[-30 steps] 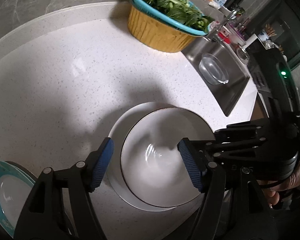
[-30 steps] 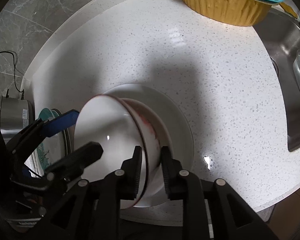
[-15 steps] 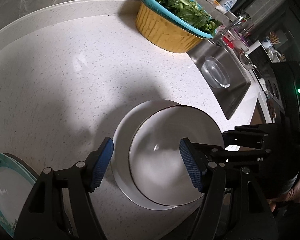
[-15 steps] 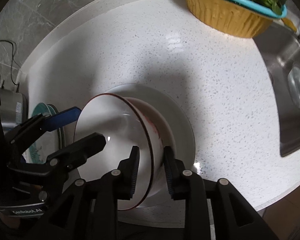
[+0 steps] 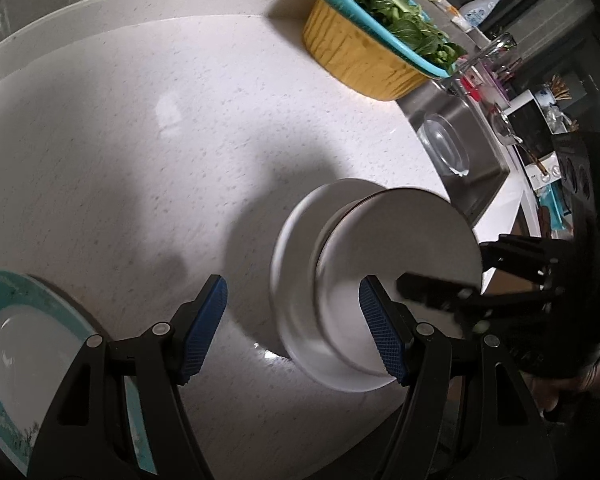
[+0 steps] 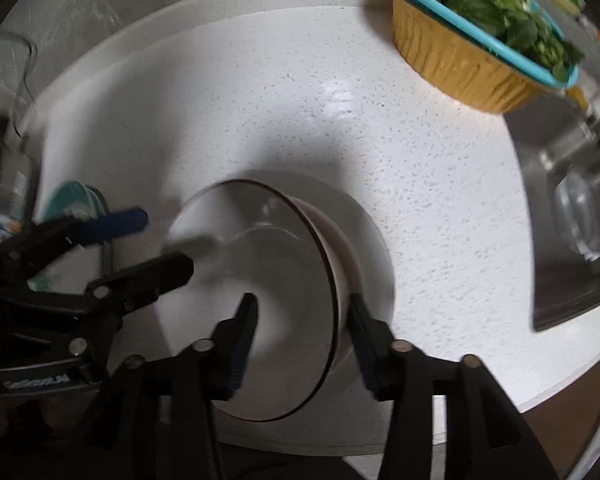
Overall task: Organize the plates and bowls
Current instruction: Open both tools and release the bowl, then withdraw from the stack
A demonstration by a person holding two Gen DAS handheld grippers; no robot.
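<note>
Nesting on the white plate, the brown-rimmed bowl is sitting free: the right gripper is just spreading its fingers off the rim, while the left gripper is hanging spread, pinching nothing.

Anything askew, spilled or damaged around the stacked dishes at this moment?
Nothing stands out. The brown-rimmed bowl sits nested in the white bowl, with no chips or spills visible. The right hand-held gripper has just been opening; its pads straddle the rim without pressing. The teal plate lies apart.

Both wrists—steeply down, shared bowl.
</note>
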